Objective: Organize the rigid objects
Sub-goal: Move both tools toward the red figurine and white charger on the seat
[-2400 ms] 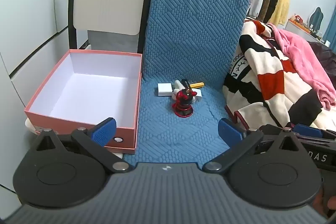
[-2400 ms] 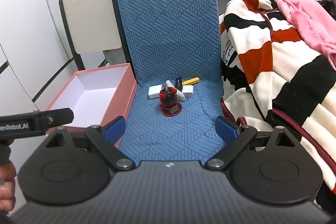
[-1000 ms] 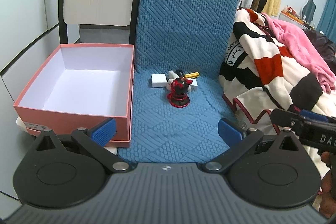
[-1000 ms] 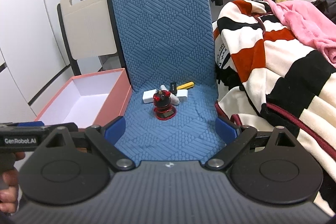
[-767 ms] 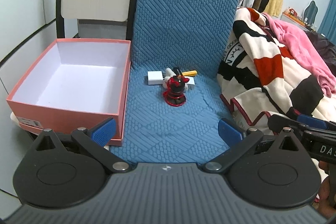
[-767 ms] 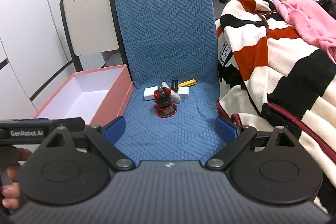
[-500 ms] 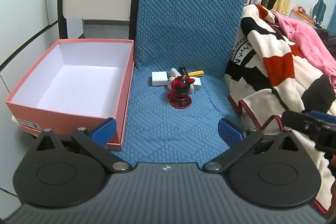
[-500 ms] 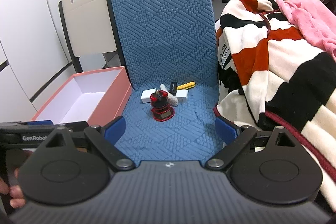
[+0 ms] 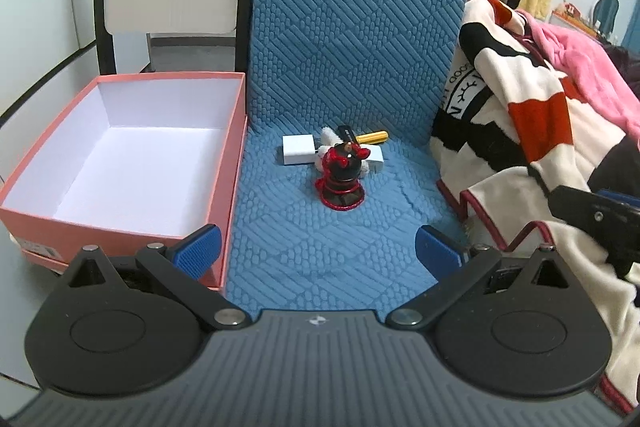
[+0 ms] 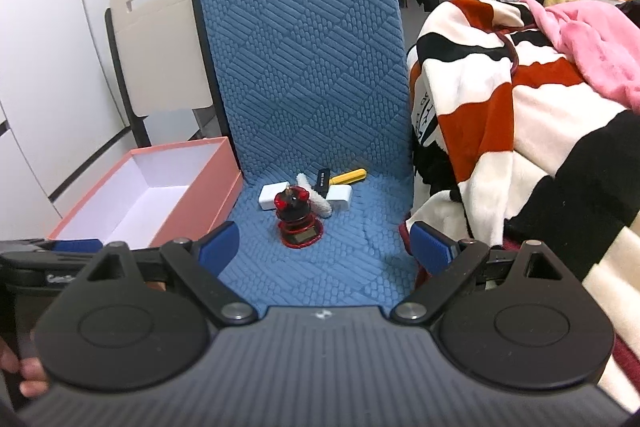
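Note:
A small pile lies at the back of the blue chair seat (image 9: 328,251): a red-and-black camera mount (image 9: 341,183) (image 10: 297,218) in front, a white block (image 9: 298,155) (image 10: 273,197), a second white block (image 10: 339,197), a white fuzzy piece (image 10: 316,197), a black stick (image 10: 322,179) and a yellow stick (image 9: 372,136) (image 10: 350,177). An empty pink box (image 9: 120,163) (image 10: 148,187) stands left of the seat. My left gripper (image 9: 318,247) is open, short of the pile. My right gripper (image 10: 325,247) is open too, nothing between its fingers.
A striped red, black and cream blanket (image 9: 520,131) (image 10: 520,107) with a pink one (image 10: 592,39) on top is heaped right of the seat. A cream folding chair (image 10: 156,39) stands behind the box. Coats hang at the back right.
Both grippers have drifted and swayed slightly in front of the chair and stayed open. The objects and the box have not moved.

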Demonstrator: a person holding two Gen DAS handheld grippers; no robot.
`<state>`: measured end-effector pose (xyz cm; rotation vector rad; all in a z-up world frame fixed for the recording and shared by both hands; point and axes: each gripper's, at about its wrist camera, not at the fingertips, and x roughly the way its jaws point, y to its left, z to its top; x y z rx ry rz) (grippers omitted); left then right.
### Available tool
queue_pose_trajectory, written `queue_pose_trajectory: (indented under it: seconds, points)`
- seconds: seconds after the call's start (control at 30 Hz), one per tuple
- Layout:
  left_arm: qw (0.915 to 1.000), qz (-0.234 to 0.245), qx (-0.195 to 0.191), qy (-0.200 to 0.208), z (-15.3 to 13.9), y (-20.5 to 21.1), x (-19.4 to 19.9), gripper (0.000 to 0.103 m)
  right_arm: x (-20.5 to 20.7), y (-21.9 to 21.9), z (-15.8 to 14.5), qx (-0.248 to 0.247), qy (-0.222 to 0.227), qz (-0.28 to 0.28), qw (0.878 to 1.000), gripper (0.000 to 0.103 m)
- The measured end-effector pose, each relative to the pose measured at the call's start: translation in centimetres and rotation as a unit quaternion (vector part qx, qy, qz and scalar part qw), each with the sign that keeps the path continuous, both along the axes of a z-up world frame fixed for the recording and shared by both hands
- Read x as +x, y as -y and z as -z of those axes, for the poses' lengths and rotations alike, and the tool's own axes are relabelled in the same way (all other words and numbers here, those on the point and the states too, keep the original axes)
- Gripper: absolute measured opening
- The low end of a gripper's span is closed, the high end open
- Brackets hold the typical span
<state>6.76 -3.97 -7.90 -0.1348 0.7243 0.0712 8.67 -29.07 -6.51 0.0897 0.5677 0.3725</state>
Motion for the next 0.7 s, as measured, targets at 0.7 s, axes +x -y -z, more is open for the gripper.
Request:
queue_pose_trajectory:
  seconds: [0.7]
  points:
    - [0.9986,0.027,-0.04,-0.022,3.4,-5.3,5.5,0.103,4.3,-6.5,2.4,-0.029,-0.034,-0.028,0.999,0.094]
